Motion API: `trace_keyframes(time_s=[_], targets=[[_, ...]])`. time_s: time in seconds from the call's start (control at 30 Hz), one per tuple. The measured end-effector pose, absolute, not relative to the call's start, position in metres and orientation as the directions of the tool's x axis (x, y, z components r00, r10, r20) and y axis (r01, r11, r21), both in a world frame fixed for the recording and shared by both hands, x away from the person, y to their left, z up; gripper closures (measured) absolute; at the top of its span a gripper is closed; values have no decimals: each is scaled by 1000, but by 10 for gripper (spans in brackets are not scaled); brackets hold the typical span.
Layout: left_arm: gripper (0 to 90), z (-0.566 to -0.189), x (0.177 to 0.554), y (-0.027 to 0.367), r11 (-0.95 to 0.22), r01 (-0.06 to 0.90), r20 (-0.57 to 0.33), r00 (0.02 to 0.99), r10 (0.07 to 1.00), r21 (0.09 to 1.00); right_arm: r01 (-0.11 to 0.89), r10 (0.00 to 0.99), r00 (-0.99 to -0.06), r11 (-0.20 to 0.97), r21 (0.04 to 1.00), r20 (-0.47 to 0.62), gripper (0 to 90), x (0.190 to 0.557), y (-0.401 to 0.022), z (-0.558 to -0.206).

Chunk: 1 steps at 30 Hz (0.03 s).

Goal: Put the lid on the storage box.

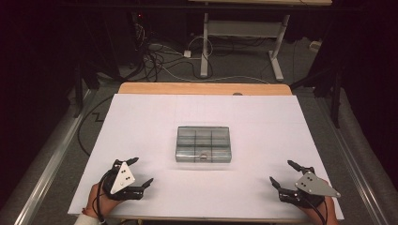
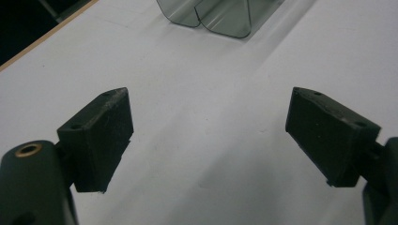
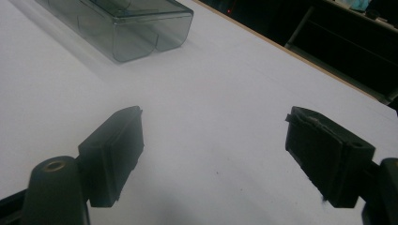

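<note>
High view showed the left gripper (image 1: pixel 139 172) and right gripper (image 1: pixel 280 173) resting on the bench (image 1: pixel 141 117), fingers wide and empty, the clear compartment box (image 1: pixel 203 144) lying between and ahead of them, likely readied for reaching.

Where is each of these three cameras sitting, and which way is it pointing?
High view: above the person's side, looking forward and down on the white table; shows both hands, left tool and right tool.
Left gripper view: rides the left tool, looking along its open jaws toward the clear box.
Right gripper view: rides the right tool, jaws open, facing the box.
All three share the box.
</note>
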<state>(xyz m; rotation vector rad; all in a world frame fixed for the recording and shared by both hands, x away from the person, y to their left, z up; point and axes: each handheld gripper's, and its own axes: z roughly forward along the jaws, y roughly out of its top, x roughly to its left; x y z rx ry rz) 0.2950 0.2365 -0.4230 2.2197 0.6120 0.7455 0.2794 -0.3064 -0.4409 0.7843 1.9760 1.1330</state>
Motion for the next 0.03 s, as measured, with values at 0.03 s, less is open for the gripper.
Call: trace_keyframes(time_s=[0.03], targets=[[148,-423,295,237,-636,205,324,722,611,744,149,779,-559,431,890,-284,200,280,-306,-441]])
